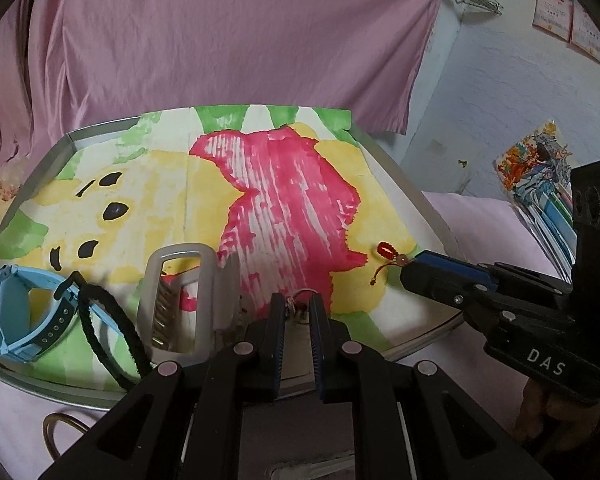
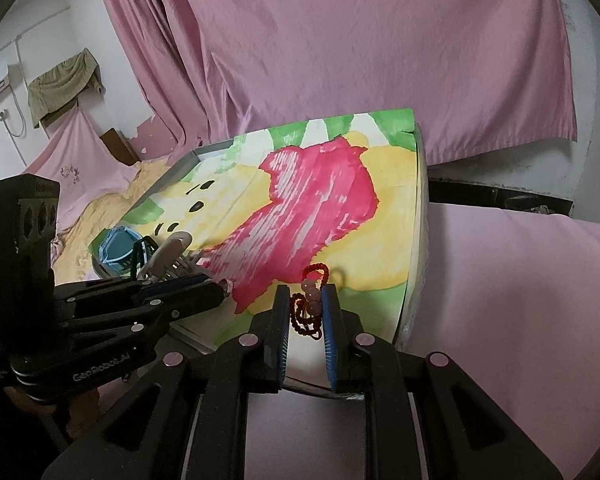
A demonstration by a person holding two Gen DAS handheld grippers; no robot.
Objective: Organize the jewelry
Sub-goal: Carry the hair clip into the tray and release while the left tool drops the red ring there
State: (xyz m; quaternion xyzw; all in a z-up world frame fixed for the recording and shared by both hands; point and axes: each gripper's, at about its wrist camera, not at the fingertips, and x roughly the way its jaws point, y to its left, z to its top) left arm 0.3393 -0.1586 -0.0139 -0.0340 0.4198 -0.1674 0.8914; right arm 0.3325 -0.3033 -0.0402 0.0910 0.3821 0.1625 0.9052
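A metal tray [image 1: 100, 129] lined with a painted yellow, red and green paper lies on pink cloth. My right gripper [image 2: 306, 301] is shut on a red bead bracelet [image 2: 317, 272] with pink beads, low over the tray's near right part. In the left wrist view the right gripper [image 1: 410, 268] comes in from the right, with the bracelet [image 1: 384, 249] sticking out of its tip. My left gripper [image 1: 298, 305] is shut on a small wiry trinket [image 1: 297, 297] at the tray's near edge. The left gripper [image 2: 222, 290] also shows in the right wrist view.
On the tray's near left lie a light blue watch [image 1: 20, 312], a black hair band [image 1: 108, 332] and a grey claw clip [image 1: 184, 292]. A thin gold hoop [image 1: 60, 428] rests on the cloth before the tray. Colourful booklets [image 1: 540, 176] lean at the right. A pink curtain hangs behind.
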